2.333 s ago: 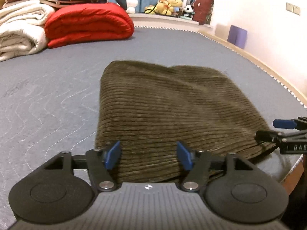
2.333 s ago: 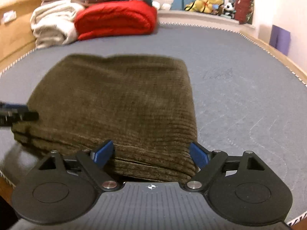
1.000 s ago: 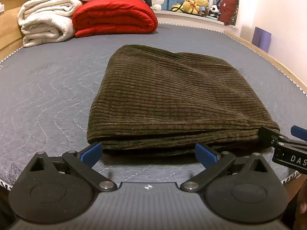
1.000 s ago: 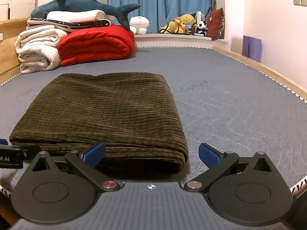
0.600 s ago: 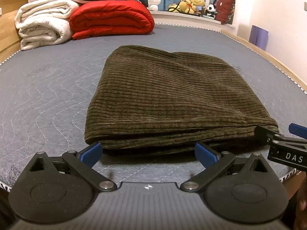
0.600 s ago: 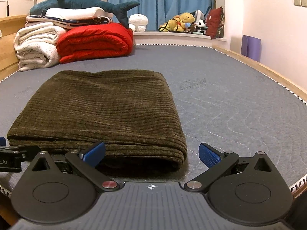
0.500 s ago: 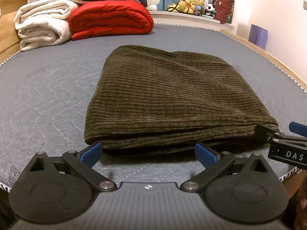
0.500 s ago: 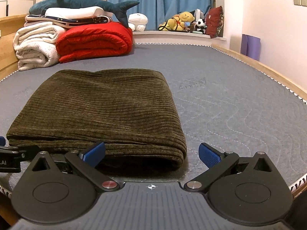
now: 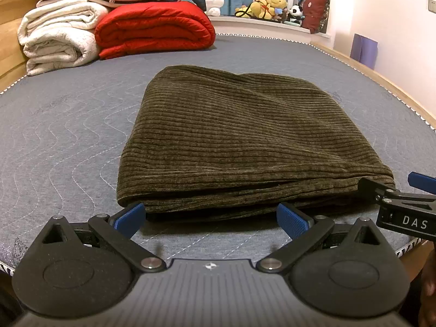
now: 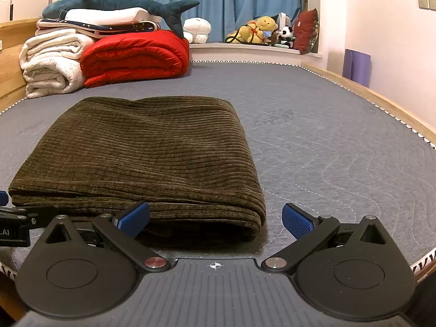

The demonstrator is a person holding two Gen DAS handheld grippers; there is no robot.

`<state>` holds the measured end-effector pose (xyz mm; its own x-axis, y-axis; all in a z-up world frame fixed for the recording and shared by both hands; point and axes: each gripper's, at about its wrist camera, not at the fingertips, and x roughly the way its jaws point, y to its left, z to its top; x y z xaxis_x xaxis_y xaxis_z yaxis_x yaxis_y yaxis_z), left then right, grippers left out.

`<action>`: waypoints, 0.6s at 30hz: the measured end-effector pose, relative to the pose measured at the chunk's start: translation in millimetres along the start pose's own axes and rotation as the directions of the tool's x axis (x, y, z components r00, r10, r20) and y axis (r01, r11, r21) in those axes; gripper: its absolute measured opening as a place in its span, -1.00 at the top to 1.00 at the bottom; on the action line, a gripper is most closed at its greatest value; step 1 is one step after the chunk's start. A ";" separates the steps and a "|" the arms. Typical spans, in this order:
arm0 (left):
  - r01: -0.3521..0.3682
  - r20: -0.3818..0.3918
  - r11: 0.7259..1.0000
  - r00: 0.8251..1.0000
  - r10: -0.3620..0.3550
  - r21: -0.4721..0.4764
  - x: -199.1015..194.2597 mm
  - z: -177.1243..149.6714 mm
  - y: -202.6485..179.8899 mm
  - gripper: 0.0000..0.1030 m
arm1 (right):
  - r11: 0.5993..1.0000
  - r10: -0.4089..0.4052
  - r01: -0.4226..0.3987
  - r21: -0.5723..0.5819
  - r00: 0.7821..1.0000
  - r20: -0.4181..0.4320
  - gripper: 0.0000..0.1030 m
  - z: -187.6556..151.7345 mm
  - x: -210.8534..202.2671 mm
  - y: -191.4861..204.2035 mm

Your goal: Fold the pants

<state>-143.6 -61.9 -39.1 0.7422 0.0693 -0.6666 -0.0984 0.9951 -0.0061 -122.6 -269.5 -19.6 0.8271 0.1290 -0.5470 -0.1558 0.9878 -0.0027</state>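
The olive-brown corduroy pants [image 9: 245,141] lie folded into a thick rectangular stack on the grey quilted mattress [image 9: 68,136], near its front edge. They also show in the right wrist view [image 10: 147,158]. My left gripper [image 9: 211,219] is open and empty, just in front of the stack's near edge. My right gripper [image 10: 215,219] is open and empty, in front of the stack's right corner. The right gripper's fingers [image 9: 403,207] show at the right edge of the left wrist view, beside the stack's right corner. The left gripper's body [image 10: 11,226] shows at the left edge of the right wrist view.
A rolled red quilt [image 10: 136,57], white blankets [image 10: 51,62] and a plush shark [image 10: 120,0] are stacked at the mattress's far left. Stuffed toys [image 10: 261,32] sit on the window ledge. The wooden bed frame [image 10: 381,100] runs along the right.
Both grippers opened and drew back from the stack's near edge about two seconds ago. Over the last second they have hardly moved, and the pants lie still.
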 end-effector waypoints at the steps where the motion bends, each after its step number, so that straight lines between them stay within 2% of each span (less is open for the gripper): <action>1: 0.000 0.000 1.000 1.000 0.000 0.000 0.0 -0.1 -0.1 -0.99 | 1.000 0.000 0.000 0.000 1.000 0.000 -0.99 0.0 0.0 0.1; 18: 0.003 0.003 1.000 1.000 -0.003 -0.004 -0.4 0.2 1.2 -0.99 | 1.000 0.003 -0.003 -0.006 1.000 0.003 -0.99 0.6 -1.1 -1.6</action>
<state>-143.8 -60.7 -38.7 0.7443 0.0666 -0.6645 -0.0989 0.9950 -0.0112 -122.9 -271.2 -18.5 0.8281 0.1322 -0.5448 -0.1614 0.9869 -0.0059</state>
